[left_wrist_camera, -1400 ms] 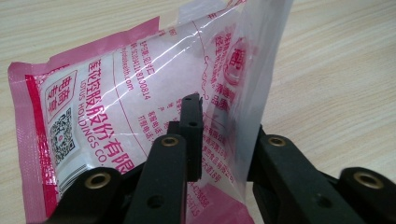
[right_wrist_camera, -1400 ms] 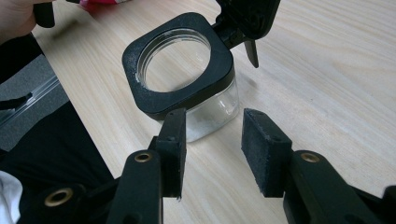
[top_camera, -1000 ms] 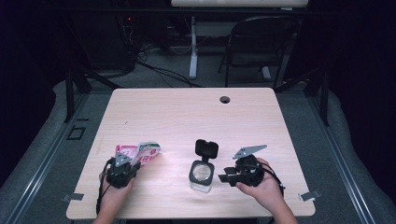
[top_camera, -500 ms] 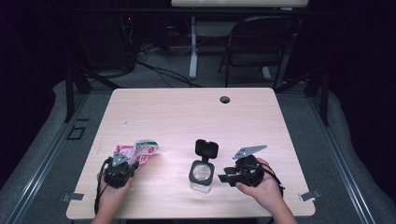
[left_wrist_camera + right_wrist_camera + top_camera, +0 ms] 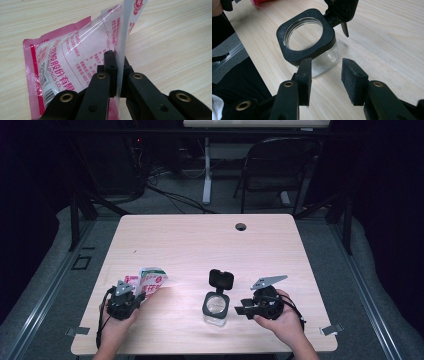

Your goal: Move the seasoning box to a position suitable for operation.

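Left gripper (image 5: 131, 298) is clamped shut on the thin edge of the pink-and-white bag (image 5: 75, 65), which is stood up near the left front of the table (image 5: 200, 245). Right gripper (image 5: 325, 81) is held open just beside the glass jar (image 5: 216, 307) — nothing is touched by its pads. The jar's black flip lid (image 5: 221, 279) is tipped back, so the mouth is open. If the bag is pinched only by that slim edge, it could slip or tear when lifted — and the jar could be knocked over if bumped.
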`<state>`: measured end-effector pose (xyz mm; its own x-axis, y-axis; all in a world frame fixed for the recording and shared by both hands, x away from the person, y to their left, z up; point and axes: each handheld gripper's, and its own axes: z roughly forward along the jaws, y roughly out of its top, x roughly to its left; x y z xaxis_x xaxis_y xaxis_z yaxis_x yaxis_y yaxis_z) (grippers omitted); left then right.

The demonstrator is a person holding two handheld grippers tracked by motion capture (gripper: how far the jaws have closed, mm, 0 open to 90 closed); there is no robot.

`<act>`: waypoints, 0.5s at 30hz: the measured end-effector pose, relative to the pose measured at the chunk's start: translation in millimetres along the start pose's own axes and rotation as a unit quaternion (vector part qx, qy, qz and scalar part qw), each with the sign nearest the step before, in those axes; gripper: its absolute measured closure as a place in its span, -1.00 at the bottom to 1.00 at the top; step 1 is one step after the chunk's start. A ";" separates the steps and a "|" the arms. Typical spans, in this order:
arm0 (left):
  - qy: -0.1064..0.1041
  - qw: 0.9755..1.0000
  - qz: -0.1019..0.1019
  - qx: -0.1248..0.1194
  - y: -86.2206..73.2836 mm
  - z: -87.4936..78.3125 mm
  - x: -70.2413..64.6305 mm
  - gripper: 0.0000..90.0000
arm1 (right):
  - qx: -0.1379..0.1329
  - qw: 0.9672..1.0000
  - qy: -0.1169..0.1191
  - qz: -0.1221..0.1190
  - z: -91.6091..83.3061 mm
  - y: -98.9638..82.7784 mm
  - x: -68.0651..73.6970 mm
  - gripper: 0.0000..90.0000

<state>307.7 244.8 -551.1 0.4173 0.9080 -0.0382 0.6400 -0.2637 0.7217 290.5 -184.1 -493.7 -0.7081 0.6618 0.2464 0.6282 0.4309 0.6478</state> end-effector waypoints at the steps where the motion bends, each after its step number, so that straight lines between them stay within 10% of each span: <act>1: 0.000 1.000 0.000 0.000 0.0 0.0 0.0 1.00 | -0.001 1.000 0.000 0.001 0.1 -0.2 -0.2 0.34; 15: 0.004 1.000 0.014 0.012 20.9 -22.4 7.4 1.00 | -0.002 1.000 -0.002 0.003 -2.3 -0.7 -2.9 0.34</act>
<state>309.7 253.3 -520.8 0.4302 0.9027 -0.0114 0.6433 -0.2977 0.7054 291.4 -187.8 -493.2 -0.7031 0.6664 0.2481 0.6314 0.4247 0.6488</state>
